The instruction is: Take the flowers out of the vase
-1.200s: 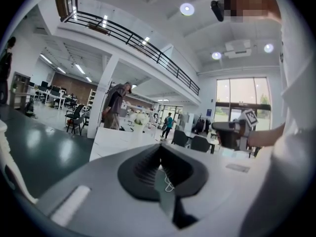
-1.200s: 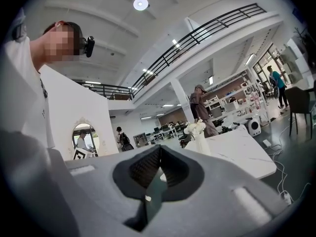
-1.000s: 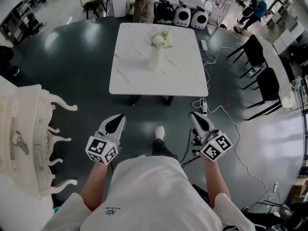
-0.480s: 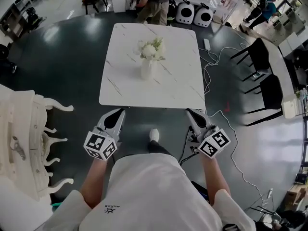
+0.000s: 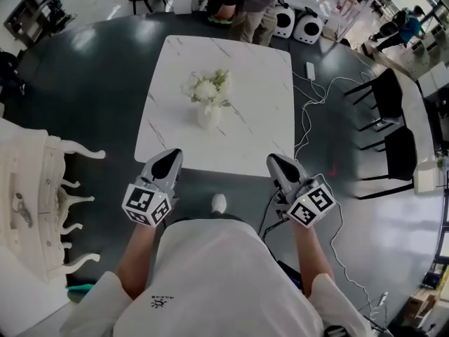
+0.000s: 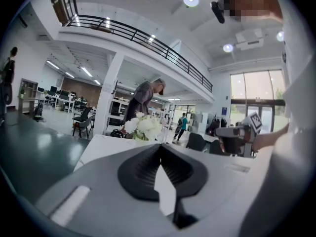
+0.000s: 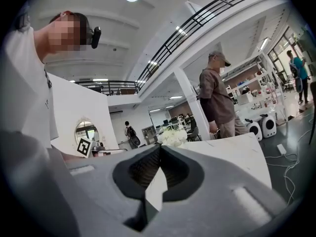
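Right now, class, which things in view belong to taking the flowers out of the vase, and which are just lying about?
Belong to the job: flowers, vase, white table, left gripper, right gripper, both shut and empty.

Just lying about: black chairs, floor cables, carved white furniture, standing person.

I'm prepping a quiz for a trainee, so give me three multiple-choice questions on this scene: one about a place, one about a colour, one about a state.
1. The vase stands:
A) on the white table
B) on the floor
C) on a black chair

2. The flowers are:
A) red
B) white
C) purple

3. The fingers of the left gripper are:
A) wide apart
B) clamped on a stem
C) closed together, empty

Answers: 1 A, the head view shows it on the tabletop. 2 B, the blooms are white. 3 C, its own view shows them meeting, nothing between.
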Action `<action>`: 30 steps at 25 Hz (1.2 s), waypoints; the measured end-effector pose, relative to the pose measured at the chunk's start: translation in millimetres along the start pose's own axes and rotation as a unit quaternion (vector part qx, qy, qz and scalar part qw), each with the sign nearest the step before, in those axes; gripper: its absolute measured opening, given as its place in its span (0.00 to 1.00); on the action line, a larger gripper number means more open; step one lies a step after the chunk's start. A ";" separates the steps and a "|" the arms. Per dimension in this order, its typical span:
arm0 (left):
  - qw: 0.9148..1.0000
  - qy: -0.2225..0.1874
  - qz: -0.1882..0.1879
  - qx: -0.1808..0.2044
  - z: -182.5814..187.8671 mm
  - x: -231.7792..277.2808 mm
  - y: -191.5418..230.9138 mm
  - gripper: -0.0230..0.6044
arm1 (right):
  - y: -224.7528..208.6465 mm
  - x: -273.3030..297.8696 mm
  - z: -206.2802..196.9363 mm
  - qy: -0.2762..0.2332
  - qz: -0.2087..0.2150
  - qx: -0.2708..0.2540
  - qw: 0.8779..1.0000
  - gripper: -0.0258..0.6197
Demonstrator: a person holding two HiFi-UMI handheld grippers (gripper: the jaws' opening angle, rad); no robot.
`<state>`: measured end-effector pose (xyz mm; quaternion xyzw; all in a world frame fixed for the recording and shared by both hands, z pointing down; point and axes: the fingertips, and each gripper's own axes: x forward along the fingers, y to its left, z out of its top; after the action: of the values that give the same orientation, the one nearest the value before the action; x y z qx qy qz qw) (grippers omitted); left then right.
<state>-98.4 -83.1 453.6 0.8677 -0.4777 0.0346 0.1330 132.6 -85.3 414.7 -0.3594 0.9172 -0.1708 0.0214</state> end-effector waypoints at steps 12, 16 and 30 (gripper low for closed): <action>1.000 -0.005 0.021 0.005 5.0 48.7 -2.2 0.02 | -51.8 12.9 4.9 0.009 0.024 0.011 1.000 0.04; 1.000 -0.001 0.025 0.006 2.1 52.9 -2.9 0.02 | -55.1 12.6 4.6 0.008 0.027 0.012 1.000 0.04; 0.999 0.018 0.019 0.036 -0.4 87.8 28.7 0.02 | -48.0 35.0 6.0 0.006 0.011 0.002 1.000 0.04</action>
<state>-74.9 -169.6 476.1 0.8618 -0.4905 0.0695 0.1095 138.8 -143.2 427.8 -0.3486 0.9208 -0.1741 0.0186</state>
